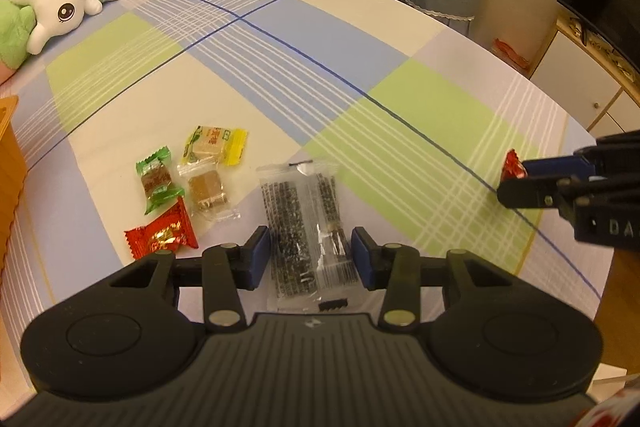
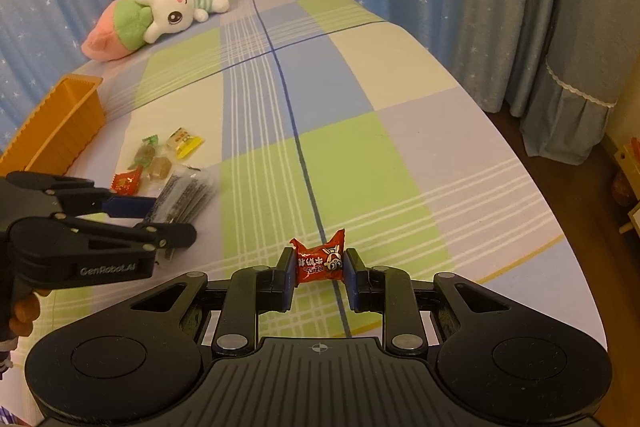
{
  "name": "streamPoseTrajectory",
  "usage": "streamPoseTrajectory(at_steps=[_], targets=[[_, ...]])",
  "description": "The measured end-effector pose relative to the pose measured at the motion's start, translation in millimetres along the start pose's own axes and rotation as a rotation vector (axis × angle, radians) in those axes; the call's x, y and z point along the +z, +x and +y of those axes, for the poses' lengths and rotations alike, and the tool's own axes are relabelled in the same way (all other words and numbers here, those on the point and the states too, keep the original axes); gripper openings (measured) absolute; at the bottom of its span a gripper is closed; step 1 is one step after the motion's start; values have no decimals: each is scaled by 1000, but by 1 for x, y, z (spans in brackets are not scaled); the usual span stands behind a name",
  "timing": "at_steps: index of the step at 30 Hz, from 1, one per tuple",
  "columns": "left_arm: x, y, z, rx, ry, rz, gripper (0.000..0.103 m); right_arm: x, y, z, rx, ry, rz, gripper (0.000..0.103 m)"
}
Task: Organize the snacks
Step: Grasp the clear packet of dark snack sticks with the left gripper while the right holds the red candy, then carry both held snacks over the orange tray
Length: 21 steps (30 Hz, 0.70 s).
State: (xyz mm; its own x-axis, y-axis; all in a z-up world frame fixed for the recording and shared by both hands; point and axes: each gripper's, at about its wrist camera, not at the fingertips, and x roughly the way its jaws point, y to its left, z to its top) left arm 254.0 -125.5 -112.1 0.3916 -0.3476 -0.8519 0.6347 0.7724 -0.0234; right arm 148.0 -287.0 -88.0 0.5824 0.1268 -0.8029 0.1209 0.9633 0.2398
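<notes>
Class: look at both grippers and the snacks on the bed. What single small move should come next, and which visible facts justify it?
Probably close the left gripper on the clear sesame bar packet: its pads already straddle the packet with gaps on both sides. The right gripper looks shut on the red candy, and the orange bin waits nearby.

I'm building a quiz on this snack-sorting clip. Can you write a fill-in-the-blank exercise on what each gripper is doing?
1. The right gripper holds a candy in a ____ wrapper.
2. The left gripper straddles a clear packet of ____ sticks.
3. The bin left of the snacks is ____.
4. The plush rabbit wears a ____ shirt.

Answers: red; dark; orange; striped
</notes>
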Motion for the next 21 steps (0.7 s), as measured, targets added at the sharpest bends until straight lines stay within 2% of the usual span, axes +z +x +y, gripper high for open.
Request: streamPoseTrajectory(at_steps=[11, 21], targets=[[2, 0, -3, 19, -37, 4, 35, -1, -10, -1, 3, -3, -20, 26], [-20, -27, 0, 29, -94, -19, 35, 0, -18, 7, 38, -39, -38, 26]])
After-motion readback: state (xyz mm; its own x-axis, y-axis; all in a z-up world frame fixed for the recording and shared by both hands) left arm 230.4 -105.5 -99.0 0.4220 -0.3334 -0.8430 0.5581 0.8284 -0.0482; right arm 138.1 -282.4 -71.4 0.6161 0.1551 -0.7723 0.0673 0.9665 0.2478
